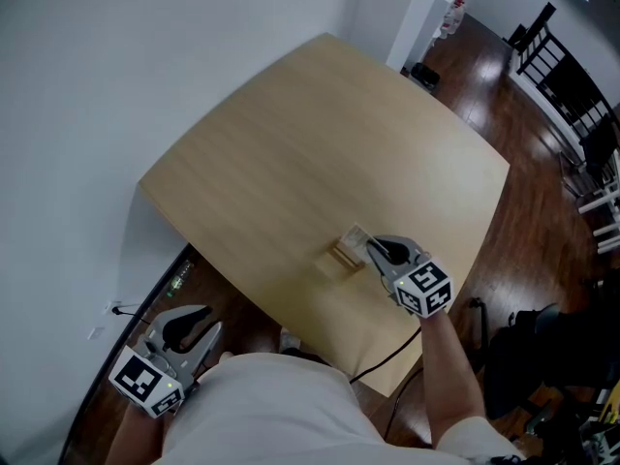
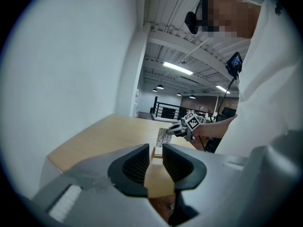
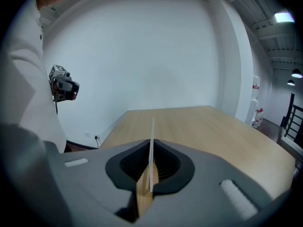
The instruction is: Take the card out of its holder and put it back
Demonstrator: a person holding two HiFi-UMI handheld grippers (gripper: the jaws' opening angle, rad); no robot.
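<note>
A small wooden card holder [image 1: 341, 257] stands near the table's front edge. A white card [image 1: 356, 237] rises at its right side, and my right gripper [image 1: 372, 250] is shut on it. In the right gripper view the card [image 3: 152, 145] stands edge-on between the pads, with the wooden holder [image 3: 143, 195] just under it. My left gripper [image 1: 199, 318] hangs off the table at the lower left, jaws a narrow gap apart and nothing between them. The left gripper view looks past my left gripper [image 2: 151, 164] to the holder [image 2: 157, 151], the card [image 2: 164, 136] and the right gripper [image 2: 169, 131].
The light wooden table [image 1: 320, 153] stands against a white wall [image 1: 145, 56]. A black cable [image 1: 387, 361] runs off its front edge. Dark wood floor, chairs [image 1: 547, 42] and a bag [image 1: 542, 342] lie to the right. My white shirt [image 1: 262, 410] fills the bottom.
</note>
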